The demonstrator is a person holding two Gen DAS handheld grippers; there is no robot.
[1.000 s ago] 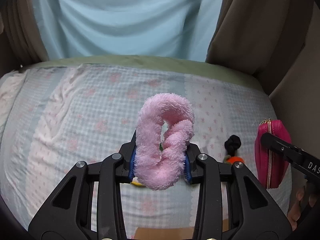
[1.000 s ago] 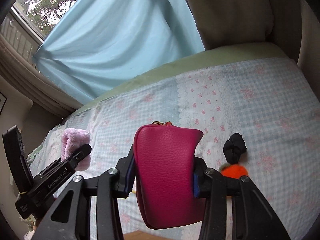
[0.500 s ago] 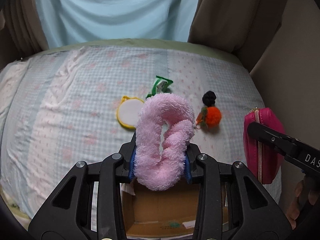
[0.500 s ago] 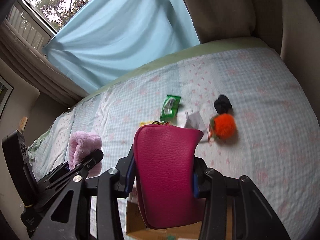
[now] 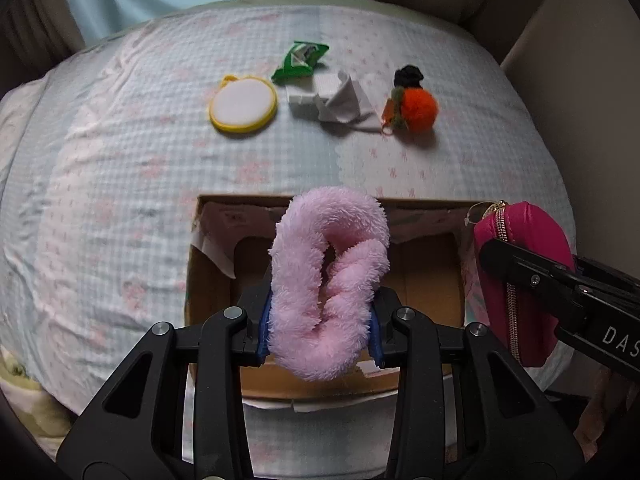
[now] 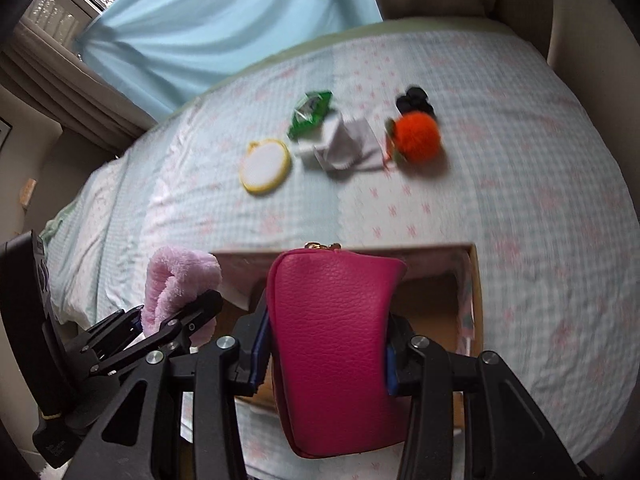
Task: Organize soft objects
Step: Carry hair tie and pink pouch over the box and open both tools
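Both grippers now hang over the open cardboard box point(image 5: 424, 280) on the bed point(image 5: 120, 200). One second ago neither view showed the box, only bedding and curtain; half a second ago just its far edge appeared at the bottom of each view. You have tilted both tools downward, so the box interior is now fully exposed beneath them. This places both loads in position for drop-off.

Your left gripper point(image 5: 320, 320) is clenched on the pink fluffy band point(image 5: 328, 280), above the middle of the box. Your right gripper point(image 6: 324, 356) is clenched on the magenta zip pouch point(image 6: 336, 344), above the right part of the box. Neither grasp has changed across the frames.

Four items remain on the bed beyond the box: the yellow-rimmed round pad point(image 5: 243, 104), the green packet point(image 5: 300, 60), the white cloth point(image 5: 340, 100) and the orange pompom point(image 5: 416, 110).
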